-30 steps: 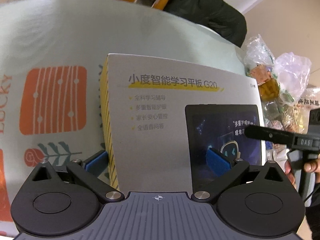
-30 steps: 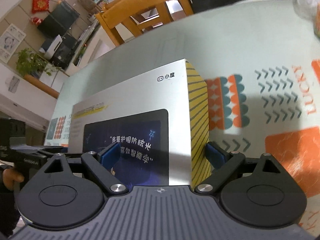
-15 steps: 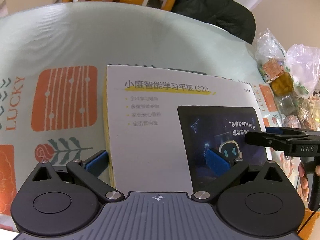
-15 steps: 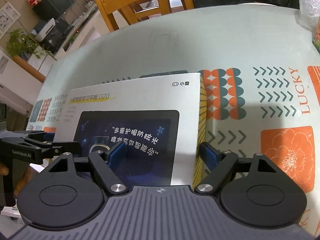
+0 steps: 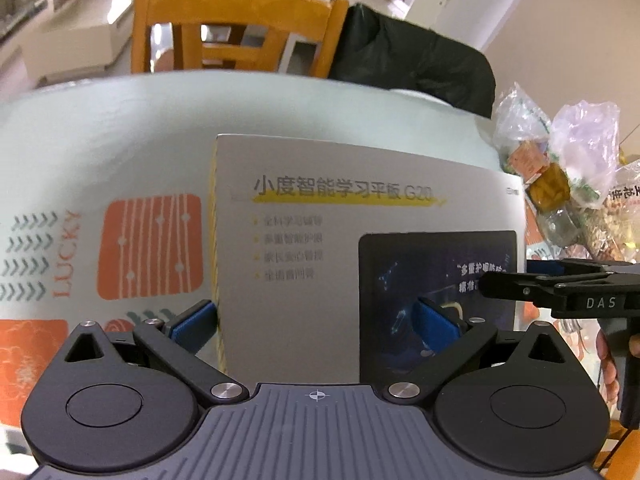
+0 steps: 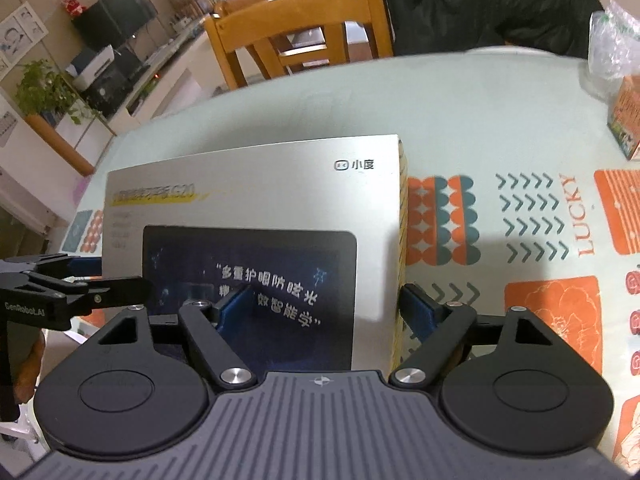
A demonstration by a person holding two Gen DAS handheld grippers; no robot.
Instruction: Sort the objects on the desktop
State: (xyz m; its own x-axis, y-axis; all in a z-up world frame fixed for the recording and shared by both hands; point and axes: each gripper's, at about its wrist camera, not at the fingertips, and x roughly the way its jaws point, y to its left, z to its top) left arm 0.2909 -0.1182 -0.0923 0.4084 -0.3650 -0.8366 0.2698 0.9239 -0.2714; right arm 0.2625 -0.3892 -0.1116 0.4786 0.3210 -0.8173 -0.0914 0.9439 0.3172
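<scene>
A: The tablet box sits higher against the table than a second ago; more of the chair and room shows behind it in both wrist views. Reads as a lift just begun, with one gripper at each end.

B: Grips?

A: The left gripper has one blue pad outside the yellow-striped left edge and the other over the printed top face. It is pinching that end. The right gripper mirrors it: one pad at the striped right edge, one on the dark tablet picture. Its jaws narrowed a little within the last second and now stand wide, clamped on the box's end.

B: Meaning for the sort?

A: Likely the carry stage. The box seems to be leaving the patterned tablecloth for wherever it belongs; the destination is not visible.

B: Differences between views?

A: The left view shows the snack bags crowding the table's far right, and the right gripper side-on. The right view alone shows a small carton by the bag, the shelves and a plant.
</scene>
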